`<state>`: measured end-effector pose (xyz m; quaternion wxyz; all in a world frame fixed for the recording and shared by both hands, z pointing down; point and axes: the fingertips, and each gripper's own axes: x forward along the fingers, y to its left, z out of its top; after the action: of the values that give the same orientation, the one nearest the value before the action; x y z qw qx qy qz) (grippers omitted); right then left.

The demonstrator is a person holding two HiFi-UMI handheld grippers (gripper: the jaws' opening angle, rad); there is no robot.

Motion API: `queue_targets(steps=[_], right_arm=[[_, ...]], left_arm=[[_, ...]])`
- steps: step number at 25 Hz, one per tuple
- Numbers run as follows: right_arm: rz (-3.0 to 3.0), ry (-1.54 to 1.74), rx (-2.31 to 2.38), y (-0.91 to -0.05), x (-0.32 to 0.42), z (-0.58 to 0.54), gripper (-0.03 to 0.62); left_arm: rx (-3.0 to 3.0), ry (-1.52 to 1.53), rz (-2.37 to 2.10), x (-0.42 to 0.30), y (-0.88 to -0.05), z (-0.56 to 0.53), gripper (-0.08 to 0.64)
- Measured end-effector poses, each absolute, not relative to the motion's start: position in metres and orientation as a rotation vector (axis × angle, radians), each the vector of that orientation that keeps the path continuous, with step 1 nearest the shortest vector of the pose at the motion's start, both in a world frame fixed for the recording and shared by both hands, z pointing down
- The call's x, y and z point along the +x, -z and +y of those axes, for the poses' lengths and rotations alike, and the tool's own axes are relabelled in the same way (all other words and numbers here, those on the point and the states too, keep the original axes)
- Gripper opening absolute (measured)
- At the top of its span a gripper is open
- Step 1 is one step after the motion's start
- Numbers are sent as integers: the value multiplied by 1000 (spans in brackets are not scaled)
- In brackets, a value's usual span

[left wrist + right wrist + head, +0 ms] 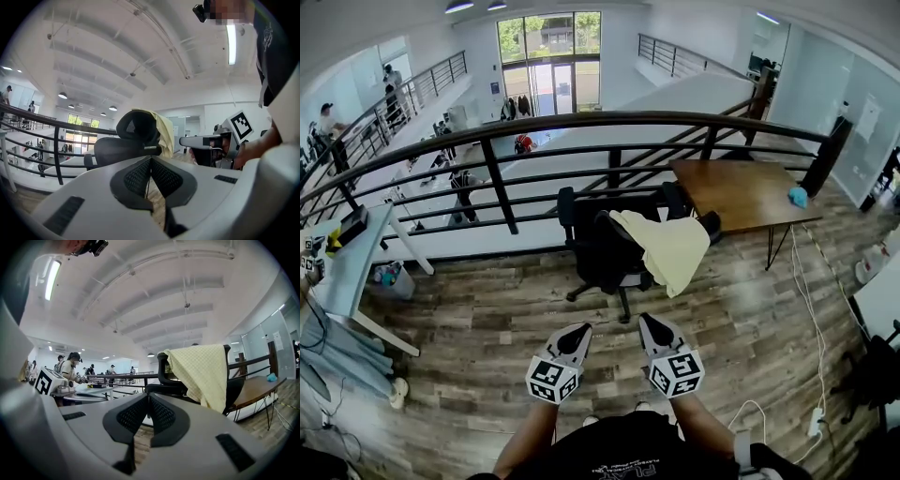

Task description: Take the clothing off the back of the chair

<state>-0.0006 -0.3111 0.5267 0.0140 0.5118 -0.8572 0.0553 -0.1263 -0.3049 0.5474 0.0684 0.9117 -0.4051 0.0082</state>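
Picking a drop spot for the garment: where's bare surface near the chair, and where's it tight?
Free: wooden table top, bare except a small blue thing at its right end; floor on the near side of the chair. Tight: chair sits close against the railing and the table's left end; cables run over the floor at right.

Left gripper (150,159) jaws together, chair (123,149), yellow clothing (165,133)

Open wooden floor (487,319) lies between the chair (605,248) and the left gripper (578,330) and right gripper (649,321), so the way up to the chair is free. Just behind the chair runs the black railing (497,178), and the table (741,192) stands just beside it on the right, which leaves little room there. The desk (366,253) on the left is well apart.
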Motion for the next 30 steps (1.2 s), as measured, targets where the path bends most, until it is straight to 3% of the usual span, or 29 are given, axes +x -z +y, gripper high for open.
queue_targets(steps=[14, 30], right_arm=[[-2716, -89, 1496, -504, 28, -343, 21], [-2657, 21, 1596, -503, 62, -356, 25]], left_arm=[[2708, 4, -1272, -89, -535, -331, 14], [2638, 1, -1428, -98, -530, -349, 14]])
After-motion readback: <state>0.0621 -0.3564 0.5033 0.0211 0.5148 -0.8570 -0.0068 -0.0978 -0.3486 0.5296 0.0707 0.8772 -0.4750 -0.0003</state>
